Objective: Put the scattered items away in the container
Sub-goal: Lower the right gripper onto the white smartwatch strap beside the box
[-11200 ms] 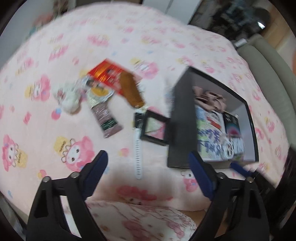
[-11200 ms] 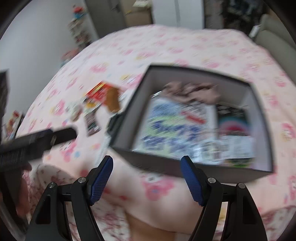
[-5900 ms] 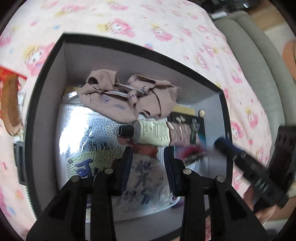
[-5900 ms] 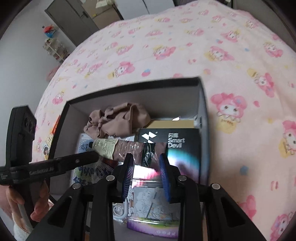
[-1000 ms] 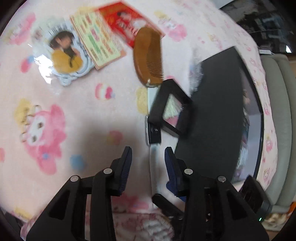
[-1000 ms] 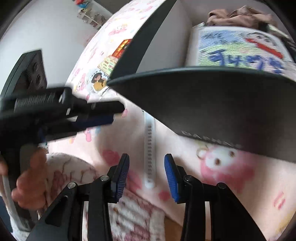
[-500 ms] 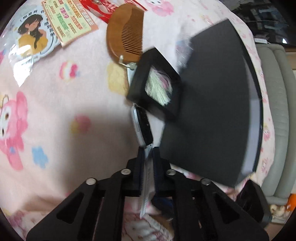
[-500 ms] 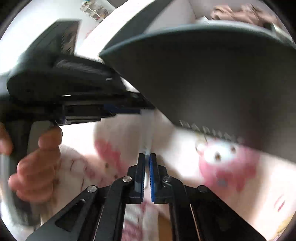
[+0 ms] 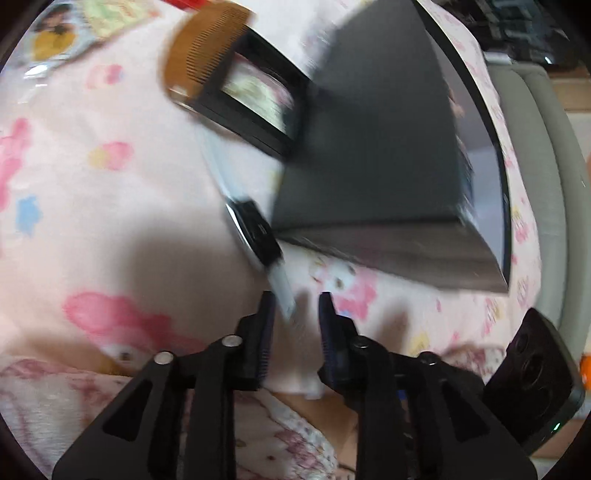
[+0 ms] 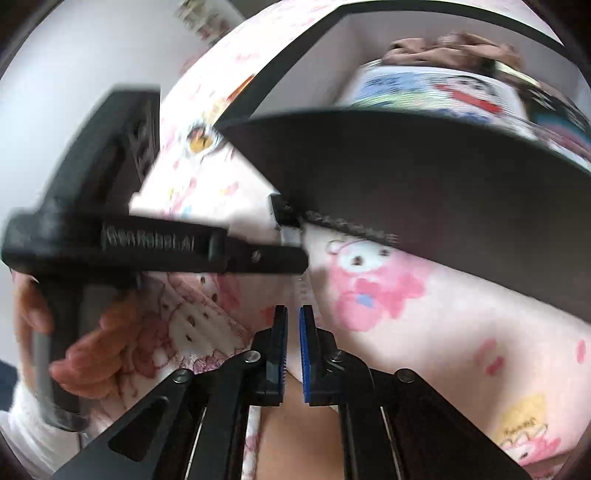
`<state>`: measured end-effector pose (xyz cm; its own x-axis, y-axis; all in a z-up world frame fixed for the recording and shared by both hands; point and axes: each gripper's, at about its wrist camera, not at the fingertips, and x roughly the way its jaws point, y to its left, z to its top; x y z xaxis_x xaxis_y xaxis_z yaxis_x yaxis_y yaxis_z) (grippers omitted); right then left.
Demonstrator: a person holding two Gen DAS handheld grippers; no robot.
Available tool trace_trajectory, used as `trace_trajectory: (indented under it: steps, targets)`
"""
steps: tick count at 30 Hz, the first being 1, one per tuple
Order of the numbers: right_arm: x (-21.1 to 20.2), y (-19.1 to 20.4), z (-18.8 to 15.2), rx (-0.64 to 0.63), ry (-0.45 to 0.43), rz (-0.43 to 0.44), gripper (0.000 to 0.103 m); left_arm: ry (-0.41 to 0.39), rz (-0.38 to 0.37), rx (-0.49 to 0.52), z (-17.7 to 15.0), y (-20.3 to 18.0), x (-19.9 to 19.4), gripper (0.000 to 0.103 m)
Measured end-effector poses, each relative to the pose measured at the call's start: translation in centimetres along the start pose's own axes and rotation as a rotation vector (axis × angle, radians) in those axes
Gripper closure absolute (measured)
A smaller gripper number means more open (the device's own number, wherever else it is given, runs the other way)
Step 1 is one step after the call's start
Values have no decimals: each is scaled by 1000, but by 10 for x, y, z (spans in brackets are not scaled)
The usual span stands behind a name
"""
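Large black open-top storage box (image 9: 388, 147) sits on the pink cartoon-print bedspread (image 9: 92, 221). Small black square frame (image 9: 251, 99) leans vs. its left wall, brown wooden comb (image 9: 199, 55) just behind/left of frame. White-strapped smartwatch (image 9: 255, 236) lies on bed by box's near-left corner (strap end between left gripper (image 9: 295, 310) fingers). Illustrated cards (image 9: 74, 33) further left. In box: printed packets (image 10: 436, 92), crumpled beige cloth (image 10: 443, 48) at back.

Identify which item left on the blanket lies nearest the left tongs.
The white-strapped watch: its strap end reaches between the left tongs, while the comb and small black box lie farther off.
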<state>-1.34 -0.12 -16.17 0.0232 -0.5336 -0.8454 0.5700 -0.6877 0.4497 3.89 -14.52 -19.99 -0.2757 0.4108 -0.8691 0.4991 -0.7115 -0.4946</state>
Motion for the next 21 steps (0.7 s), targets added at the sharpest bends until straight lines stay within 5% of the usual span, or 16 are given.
trace_trajectory:
  steps: [4,10,17,21]
  targets:
    - [27,3,8,-14,32,-106,85,-92,82,-32,9,1,-4,71]
    - [63,9,12,-47,84,-120,83,-101,100,-71,12,13,0,62]
    - [50,-7,2,56,39,-60,92,-98,107,-70,8,23,2,61]
    - [27,-9,-8,62,-33,-170,93,-99,91,-71,4,28,1,59]
